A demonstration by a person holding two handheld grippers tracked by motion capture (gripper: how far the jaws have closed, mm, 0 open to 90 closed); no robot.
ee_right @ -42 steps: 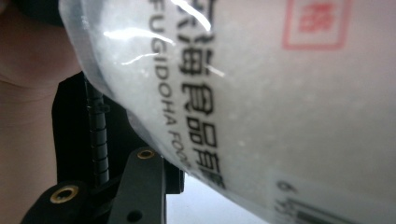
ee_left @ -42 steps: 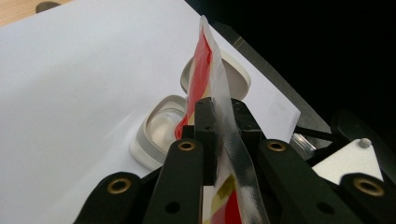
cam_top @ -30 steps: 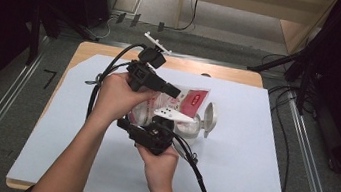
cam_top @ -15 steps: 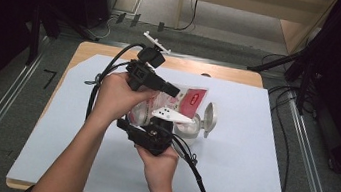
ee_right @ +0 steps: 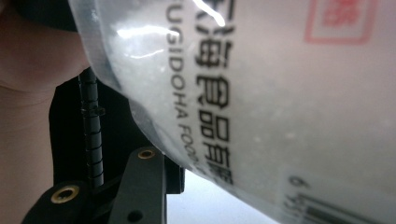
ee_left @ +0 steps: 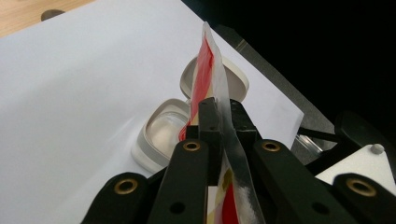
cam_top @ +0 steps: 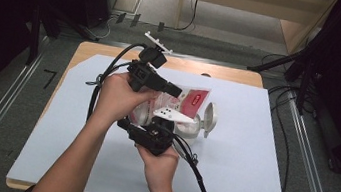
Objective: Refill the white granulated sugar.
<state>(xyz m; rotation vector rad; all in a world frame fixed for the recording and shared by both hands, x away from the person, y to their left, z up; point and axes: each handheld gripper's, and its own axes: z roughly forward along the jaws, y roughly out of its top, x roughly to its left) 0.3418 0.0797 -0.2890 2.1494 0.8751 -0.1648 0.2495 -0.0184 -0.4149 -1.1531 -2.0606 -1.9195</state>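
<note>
High view: left gripper (cam_top: 175, 90) clamped on bag's (cam_top: 193, 99) top edge, right gripper (cam_top: 180, 127) gripping its body, tilting bag over open container (cam_top: 193, 129), apparently for pouring.

Overhead view, two close views (shared pouch (cam_top: 193, 100))

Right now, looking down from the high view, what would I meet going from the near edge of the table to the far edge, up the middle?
The person's right hand → the black right tongs → the clear bag with a red and white label → the black left tongs → the bare light wooden table edge.
</note>
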